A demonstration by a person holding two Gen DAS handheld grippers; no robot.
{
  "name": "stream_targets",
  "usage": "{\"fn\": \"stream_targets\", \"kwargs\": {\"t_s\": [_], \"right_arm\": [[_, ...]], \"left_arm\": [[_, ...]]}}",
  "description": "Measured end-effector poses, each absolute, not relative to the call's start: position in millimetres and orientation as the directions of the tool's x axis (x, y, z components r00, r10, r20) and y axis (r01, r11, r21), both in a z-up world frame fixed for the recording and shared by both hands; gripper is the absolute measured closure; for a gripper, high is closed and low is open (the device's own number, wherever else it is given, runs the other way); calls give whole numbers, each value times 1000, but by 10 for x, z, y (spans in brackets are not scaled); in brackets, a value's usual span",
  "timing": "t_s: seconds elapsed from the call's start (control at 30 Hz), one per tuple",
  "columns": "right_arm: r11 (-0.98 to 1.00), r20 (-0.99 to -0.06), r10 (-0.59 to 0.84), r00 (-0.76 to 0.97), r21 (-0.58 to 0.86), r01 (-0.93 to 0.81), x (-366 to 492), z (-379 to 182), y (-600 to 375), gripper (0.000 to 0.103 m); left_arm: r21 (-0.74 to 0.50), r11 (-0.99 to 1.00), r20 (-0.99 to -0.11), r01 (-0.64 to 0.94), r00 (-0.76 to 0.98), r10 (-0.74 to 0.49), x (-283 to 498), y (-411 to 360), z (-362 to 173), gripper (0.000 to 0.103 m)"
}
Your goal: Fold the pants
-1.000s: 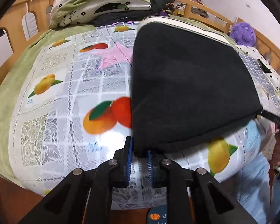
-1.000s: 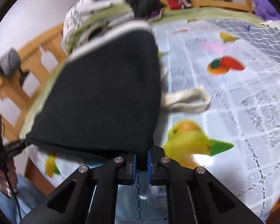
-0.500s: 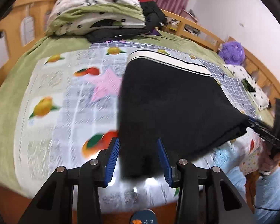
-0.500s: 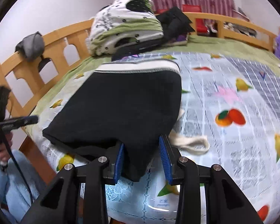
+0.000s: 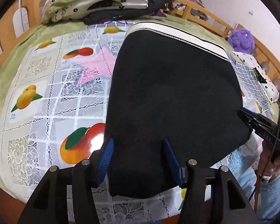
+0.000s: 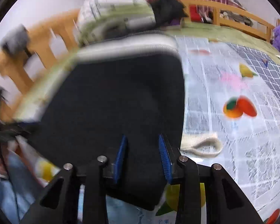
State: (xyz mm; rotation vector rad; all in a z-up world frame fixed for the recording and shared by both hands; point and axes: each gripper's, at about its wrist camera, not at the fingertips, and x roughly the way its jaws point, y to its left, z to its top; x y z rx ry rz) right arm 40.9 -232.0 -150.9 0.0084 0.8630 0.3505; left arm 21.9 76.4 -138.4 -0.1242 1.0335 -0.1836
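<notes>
The black pants (image 5: 173,97) lie folded flat on the fruit-print tablecloth (image 5: 52,97), with the white waistband (image 5: 177,33) at the far edge. My left gripper (image 5: 139,145) is open, its blue pads either side of the near left corner of the pants. My right gripper (image 6: 142,143) is open over the near right corner of the pants (image 6: 117,100). The right wrist view is blurred. The pale drawstring (image 6: 201,145) lies on the cloth beside the pants. The right gripper also shows at the right edge of the left wrist view (image 5: 255,119).
A pile of folded bedding and dark clothes (image 5: 95,1) sits at the far end. A wooden railing (image 5: 201,16) surrounds the surface. A purple plush toy (image 5: 241,39) sits at the far right. The person's blue-clad legs (image 5: 270,186) are at the near edge.
Both grippers have opened and let go of the near corners of the pants. The pants now lie flat on the cloth. Both grippers have drawn back a little.
</notes>
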Motion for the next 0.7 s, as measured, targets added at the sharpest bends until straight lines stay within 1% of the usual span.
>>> {"fn": "stream_targets", "kwargs": {"t_s": [0.07,0.13,0.23,0.33,0.5,0.57,0.6,0.63,0.67,0.7], "right_arm": [[937,-741,302,600,115,-329,369,-1409,-2283,64],[930,-754,320,574,135,-342,423,-1279,-2310,65],[933,-729,319,606,129,-336,534,-1052,-2346,65],[938,-701,305,644,103,-332,731,-846,-2289,64],[955,-658,266,705,80,-286,1247,-699,-2168,64],[960,-642,260,721,90,-266,1435,-703,-2158,64],[960,-635,264,726,101,-261,1537,-725,-2144,64],[959,-644,265,717,99,-266,1662,-797,-2108,64],[959,-668,255,699,83,-271,1762,-894,-2062,64],[964,-709,204,675,26,-264,1919,-1069,-1991,64]], "left_arm": [[-215,974,-852,71,474,-223,296,792,-1336,48],[-215,974,-849,66,480,-220,378,776,-1250,50],[-199,978,-839,69,503,-206,527,723,-1124,50],[-207,975,-828,85,515,-221,724,666,-1025,50],[-181,977,-795,115,568,-214,1162,533,-831,50],[-179,974,-770,141,596,-228,1379,466,-756,49],[-172,974,-763,150,605,-228,1455,431,-740,46],[-148,976,-756,161,618,-216,1563,388,-765,42],[-111,981,-758,162,624,-189,1661,345,-825,42],[-59,988,-773,144,619,-137,1776,305,-926,42]]}}
